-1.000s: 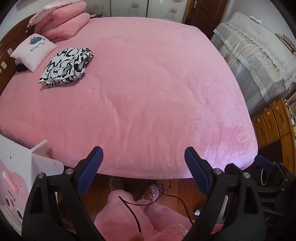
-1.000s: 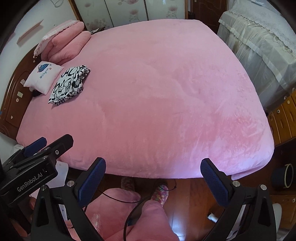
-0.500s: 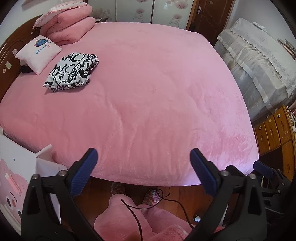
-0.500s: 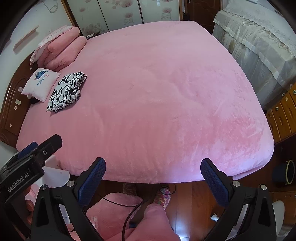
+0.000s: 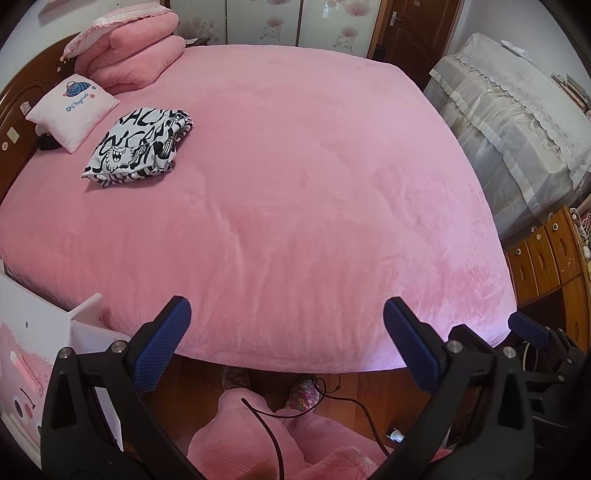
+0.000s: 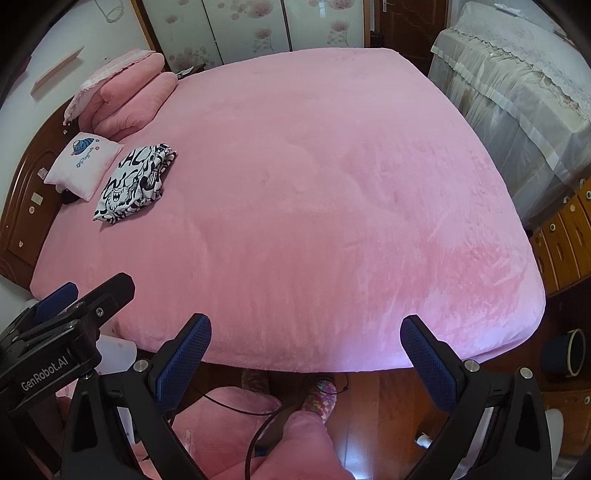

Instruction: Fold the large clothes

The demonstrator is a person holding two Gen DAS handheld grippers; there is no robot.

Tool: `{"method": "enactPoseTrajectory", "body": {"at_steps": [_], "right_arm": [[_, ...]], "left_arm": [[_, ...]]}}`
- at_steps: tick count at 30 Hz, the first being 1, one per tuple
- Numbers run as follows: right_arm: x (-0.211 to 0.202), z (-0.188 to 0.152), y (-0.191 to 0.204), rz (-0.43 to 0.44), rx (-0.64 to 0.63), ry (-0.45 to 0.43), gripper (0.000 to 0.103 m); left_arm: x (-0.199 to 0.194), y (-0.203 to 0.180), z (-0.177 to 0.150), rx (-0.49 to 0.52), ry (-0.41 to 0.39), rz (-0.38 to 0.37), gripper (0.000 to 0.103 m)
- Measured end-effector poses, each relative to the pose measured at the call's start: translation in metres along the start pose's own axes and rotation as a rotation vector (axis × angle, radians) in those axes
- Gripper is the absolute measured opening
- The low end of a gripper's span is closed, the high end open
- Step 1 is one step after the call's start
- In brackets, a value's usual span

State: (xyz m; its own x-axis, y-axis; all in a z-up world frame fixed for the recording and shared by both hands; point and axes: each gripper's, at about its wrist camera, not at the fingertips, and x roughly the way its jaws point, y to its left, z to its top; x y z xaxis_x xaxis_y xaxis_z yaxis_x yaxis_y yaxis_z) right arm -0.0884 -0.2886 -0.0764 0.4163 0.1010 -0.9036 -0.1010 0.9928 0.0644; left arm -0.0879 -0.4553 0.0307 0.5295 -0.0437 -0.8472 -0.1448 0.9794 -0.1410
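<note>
Two grippers, left gripper [image 5: 284,347] and right gripper [image 6: 304,363], gape wide and empty; left jaws just opened further. Black-and-white printed garment [image 5: 138,147] lies at ten o'clock beside the small pillow [image 5: 72,107]. Soft, light, I judge; I'd pinch corners.

Big bed [image 5: 295,177] with a fuzzy pink cover takes up most of the room. Up by the dark wooden headboard [image 6: 22,206] there's a stack of pink pillows [image 5: 133,55], and just in front of it a small white cushion [image 5: 72,110] with a little blue cartoon print. Across the far wall, wardrobe doors [image 5: 288,18] with a pink flower pattern, then a brown door [image 5: 410,26]. Right of the bed sits something bulky draped in a lacy cream cover [image 5: 517,122], and nearer, a wooden drawer unit [image 5: 546,258]. Floor [image 6: 373,410] is glossy wood, with a black cable [image 5: 347,398] lying across it.
</note>
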Motion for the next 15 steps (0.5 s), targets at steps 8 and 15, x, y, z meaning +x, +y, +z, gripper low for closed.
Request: {"method": "enactPoseTrajectory", "body": {"at_steps": [8, 15], "right_arm": [[0.0005, 0.0008, 0.0019, -0.003, -0.005, 0.003, 0.103], [0.0014, 0.003, 0.0025, -0.004, -0.004, 0.004, 0.103]], "left_arm": [[0.0026, -0.001, -0.0005, -0.002, 0.005, -0.002, 0.103], [0.0039, -0.0039, 0.0021, -0.001, 0.002, 0.012, 0.103]]}}
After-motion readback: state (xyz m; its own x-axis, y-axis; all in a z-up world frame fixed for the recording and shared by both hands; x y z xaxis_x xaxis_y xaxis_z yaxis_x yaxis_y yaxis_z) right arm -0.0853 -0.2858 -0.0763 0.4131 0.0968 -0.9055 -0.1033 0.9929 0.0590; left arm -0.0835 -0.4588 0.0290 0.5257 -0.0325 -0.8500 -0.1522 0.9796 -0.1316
